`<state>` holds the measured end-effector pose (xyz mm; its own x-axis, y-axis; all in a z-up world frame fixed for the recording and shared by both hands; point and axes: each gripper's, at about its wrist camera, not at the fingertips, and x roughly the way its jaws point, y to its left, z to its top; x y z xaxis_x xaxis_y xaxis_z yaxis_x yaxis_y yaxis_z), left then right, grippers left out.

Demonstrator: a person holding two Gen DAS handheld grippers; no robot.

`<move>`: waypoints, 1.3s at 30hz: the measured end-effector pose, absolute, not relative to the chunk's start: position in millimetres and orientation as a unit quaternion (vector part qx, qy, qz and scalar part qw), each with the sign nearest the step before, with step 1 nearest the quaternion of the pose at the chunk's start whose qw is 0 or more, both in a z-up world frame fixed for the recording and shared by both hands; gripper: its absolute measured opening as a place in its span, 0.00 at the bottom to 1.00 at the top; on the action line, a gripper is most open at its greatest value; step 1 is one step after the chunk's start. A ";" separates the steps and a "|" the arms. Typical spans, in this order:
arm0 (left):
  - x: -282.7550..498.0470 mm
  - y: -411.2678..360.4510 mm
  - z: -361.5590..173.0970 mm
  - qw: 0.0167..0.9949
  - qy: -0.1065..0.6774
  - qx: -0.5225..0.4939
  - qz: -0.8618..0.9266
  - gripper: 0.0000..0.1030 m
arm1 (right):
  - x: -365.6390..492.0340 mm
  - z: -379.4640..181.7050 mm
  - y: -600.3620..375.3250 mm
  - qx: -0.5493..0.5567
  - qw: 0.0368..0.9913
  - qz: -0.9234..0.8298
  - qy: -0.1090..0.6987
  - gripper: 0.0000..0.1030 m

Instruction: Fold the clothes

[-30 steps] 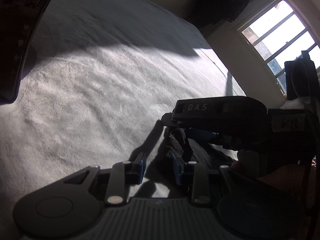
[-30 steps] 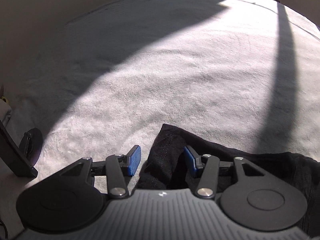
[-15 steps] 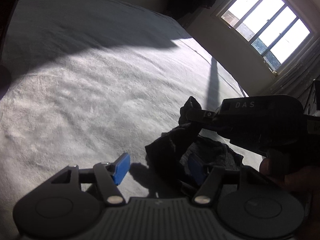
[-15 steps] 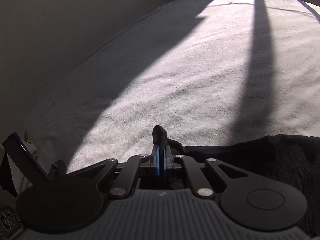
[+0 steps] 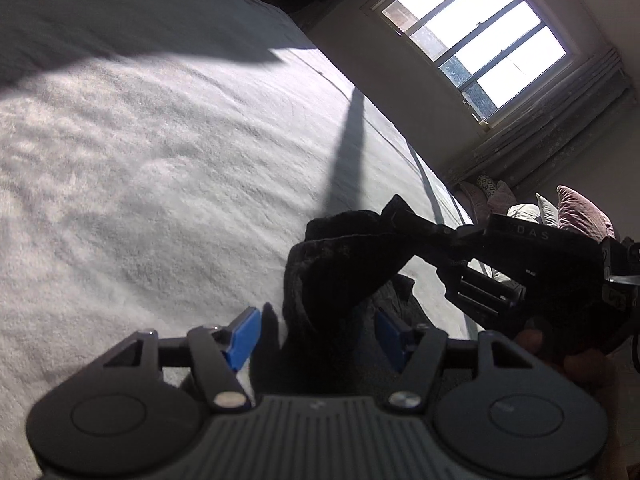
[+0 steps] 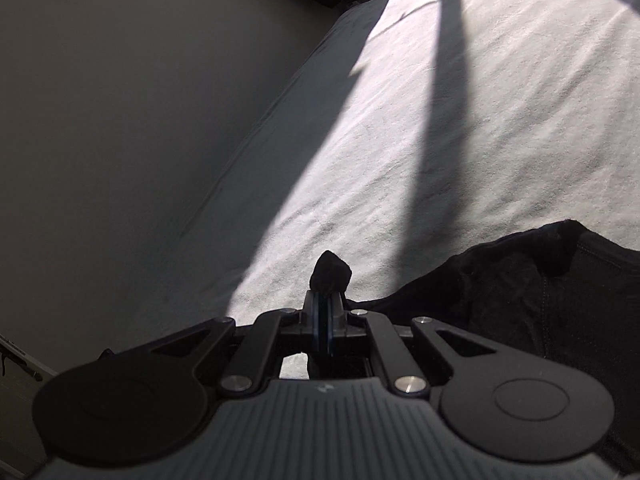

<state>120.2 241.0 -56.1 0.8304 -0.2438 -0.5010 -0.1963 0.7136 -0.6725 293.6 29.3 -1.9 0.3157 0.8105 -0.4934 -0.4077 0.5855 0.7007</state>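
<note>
Fingers of the right gripper (image 6: 323, 308) are pressed flat together on a corner of the black garment (image 6: 532, 296), a small tuft of cloth poking out above the blue pads. From the left wrist view the same gripper (image 5: 404, 220) shows as a dark body holding that corner up off the bed (image 5: 160, 168), the fabric stretched down from it in a slanting fold. The left gripper (image 5: 316, 330) stands partly open, its blue pads (image 5: 243, 334) apart on either side of the hanging cloth; the pads do not press it, though its jaws have just been closing a little after a wider swing open.

A second ago the right fingers were open around the garment's edge as it lay flat on the bed; now they are clamped and the corner is raised and carried toward the window side. The left gripper, narrower then and close over the cloth, has let go, and its view has rolled so the window (image 5: 476, 36) sits higher and fuller.

The rest of the garment lies crumpled on the pale bedcover (image 6: 500, 120), to the right in the right wrist view. A long thin shadow crosses the sunlit cover. Pillows (image 5: 580, 216) lie beyond the right gripper, near the wall under the window. A hand (image 5: 560, 356) grips the right gripper's body at the lower right.
</note>
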 end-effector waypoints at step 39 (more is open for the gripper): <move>133.0 180.8 -49.8 0.887 0.358 -0.229 -0.179 0.48 | 257.1 -19.1 37.6 0.049 0.797 0.390 0.460 0.39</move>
<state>133.0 180.8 -49.8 0.6788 -0.4824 -0.5537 0.1541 0.8308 -0.5349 257.1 37.6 -19.1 0.2738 0.6654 -0.6945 -0.5759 0.6917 0.4357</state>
